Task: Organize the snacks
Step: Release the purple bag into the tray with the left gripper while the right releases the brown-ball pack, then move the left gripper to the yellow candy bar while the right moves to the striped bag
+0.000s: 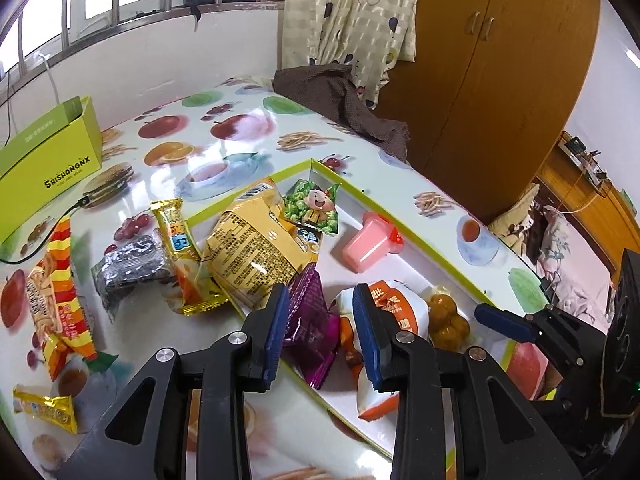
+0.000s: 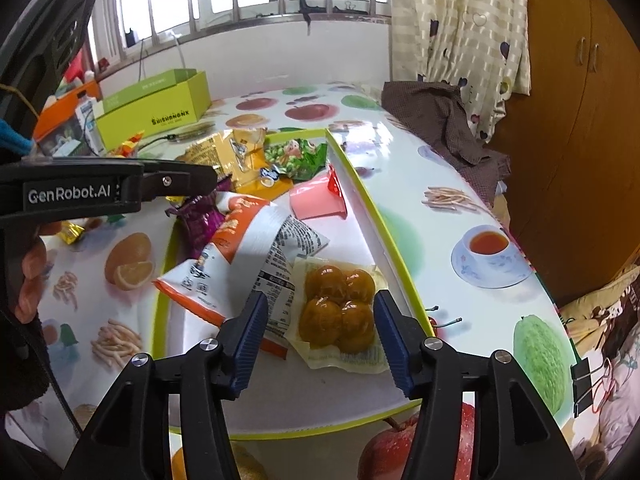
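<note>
A shallow white tray with a lime rim (image 1: 420, 216) (image 2: 384, 240) lies on the table and holds several snacks. My left gripper (image 1: 322, 336) is open just above a purple packet (image 1: 310, 320) (image 2: 198, 220) near the tray's near edge, touching nothing. My right gripper (image 2: 320, 340) is open around a clear pack of orange-brown balls (image 2: 338, 308) (image 1: 446, 316), with gaps on both sides. An orange-and-white bag (image 2: 248, 248) (image 1: 388, 308), a pink jelly cup (image 1: 366, 250) (image 2: 316, 200), a green pea packet (image 1: 314, 206) and a yellow bag (image 1: 252, 248) also lie in the tray.
Outside the tray to the left lie a gold bar (image 1: 180, 256), a dark packet (image 1: 130, 268), a striped red-yellow packet (image 1: 60, 292) and a small gold packet (image 1: 46, 408). A lime box (image 1: 48, 160) stands at the back left. A brown cloth (image 1: 344, 108) lies at the far edge.
</note>
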{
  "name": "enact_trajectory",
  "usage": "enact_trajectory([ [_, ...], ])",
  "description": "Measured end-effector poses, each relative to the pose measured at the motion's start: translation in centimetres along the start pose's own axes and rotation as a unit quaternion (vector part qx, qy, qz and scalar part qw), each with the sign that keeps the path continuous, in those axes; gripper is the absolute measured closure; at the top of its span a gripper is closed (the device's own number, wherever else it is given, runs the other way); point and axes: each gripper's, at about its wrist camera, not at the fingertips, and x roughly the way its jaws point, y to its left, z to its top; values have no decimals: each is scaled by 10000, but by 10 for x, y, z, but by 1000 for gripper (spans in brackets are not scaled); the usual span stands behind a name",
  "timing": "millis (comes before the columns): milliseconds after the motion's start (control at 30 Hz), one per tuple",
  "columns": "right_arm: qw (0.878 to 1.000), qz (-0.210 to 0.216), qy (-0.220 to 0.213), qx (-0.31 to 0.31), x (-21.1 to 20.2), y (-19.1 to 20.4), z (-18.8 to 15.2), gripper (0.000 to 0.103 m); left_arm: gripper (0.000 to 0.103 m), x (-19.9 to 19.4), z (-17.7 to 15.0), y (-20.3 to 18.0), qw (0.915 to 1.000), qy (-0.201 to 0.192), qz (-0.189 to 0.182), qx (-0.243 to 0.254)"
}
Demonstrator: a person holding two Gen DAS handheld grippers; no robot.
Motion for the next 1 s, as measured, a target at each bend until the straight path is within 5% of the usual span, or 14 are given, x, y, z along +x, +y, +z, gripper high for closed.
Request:
enact_trajectory([
  [167, 9998, 122, -55, 135, -8, 1, 2, 46, 58, -9, -3, 1, 10000, -61, 8, -20],
  [1000, 9988, 383, -292, 37, -19, 37, 20, 43, 58, -52, -31, 39, 9982, -278, 363, -401],
])
